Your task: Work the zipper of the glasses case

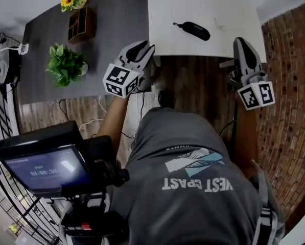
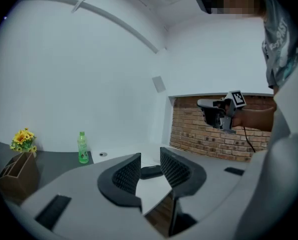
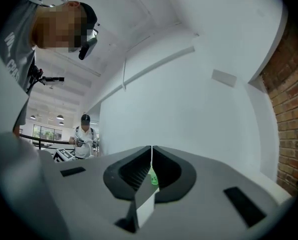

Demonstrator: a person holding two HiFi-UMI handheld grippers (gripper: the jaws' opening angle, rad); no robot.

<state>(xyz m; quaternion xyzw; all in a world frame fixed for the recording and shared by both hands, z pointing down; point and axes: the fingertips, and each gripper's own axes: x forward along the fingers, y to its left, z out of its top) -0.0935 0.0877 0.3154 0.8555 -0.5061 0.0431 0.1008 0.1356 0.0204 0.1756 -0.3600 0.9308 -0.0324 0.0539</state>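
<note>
The white table (image 1: pixel 218 9) and the dark grey table (image 1: pixel 111 24) stand side by side; both grippers are held in the air at their near edge, over wood-pattern flooring.

Left gripper (image 2: pixel 150 159): released. Its own view shows the two ribbed jaws standing well apart, with nothing pressed between the pads. The gap frames only the distant table top and the case lying on it. The gripper touches nothing.

Right gripper (image 3: pixel 151 151): clenched. Its own view shows the jaws brought together until the tips meet, leaving only a thin slit. Nothing is held in the slit. The green seen through the slit lower down is the bottle far behind. This gripper also touches nothing.

Glasses case (image 1: pixel 193 30): black, lying flat on the white table, well apart from both grippers. In the head view it sits beyond them and between them.

Green bottle (image 2: pixel 83 148): upright at the far edge, near where the two tables meet.
</note>
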